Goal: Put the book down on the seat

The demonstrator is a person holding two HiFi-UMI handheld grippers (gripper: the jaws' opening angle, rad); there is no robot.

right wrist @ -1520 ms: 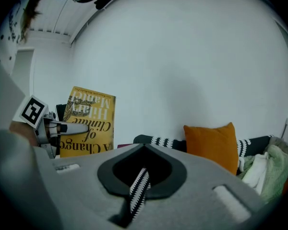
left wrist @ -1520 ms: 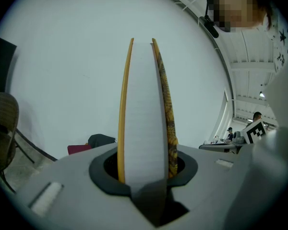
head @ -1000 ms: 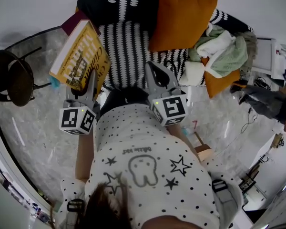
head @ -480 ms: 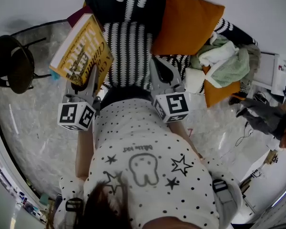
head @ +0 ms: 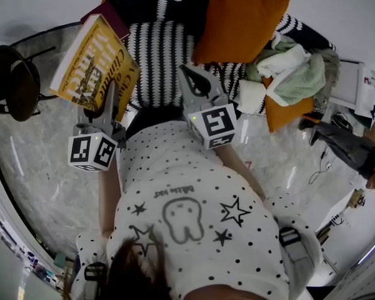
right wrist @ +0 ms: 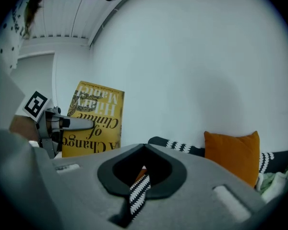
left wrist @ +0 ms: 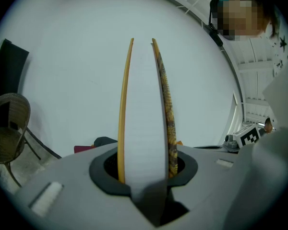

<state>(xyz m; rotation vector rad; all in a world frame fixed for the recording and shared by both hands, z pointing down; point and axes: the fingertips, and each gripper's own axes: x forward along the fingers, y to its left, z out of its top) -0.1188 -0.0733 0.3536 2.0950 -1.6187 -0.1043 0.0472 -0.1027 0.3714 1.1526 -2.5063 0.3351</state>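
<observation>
A yellow hardcover book (head: 90, 61) is held upright above the left edge of the black-and-white striped seat (head: 159, 52). My left gripper (head: 109, 99) is shut on its lower edge. In the left gripper view the book (left wrist: 144, 109) stands edge-on between the jaws, with the white pages and both yellow covers showing, and the left gripper (left wrist: 145, 176) clamps it. My right gripper (head: 187, 74) is shut and holds nothing; it hovers over the front of the seat. From the right gripper view the book (right wrist: 93, 119) shows its front cover with the left gripper (right wrist: 81, 123) on it.
An orange cushion (head: 237, 20) leans at the back of the seat. To its right lie a pile of clothes (head: 294, 67) and a second orange cushion (head: 284, 108). A dark round chair (head: 12, 89) stands on the floor to the left.
The book and the left gripper have shifted slightly to the left and tilted a little. The right gripper has turned a little to the left. The grip on the book is unchanged.
</observation>
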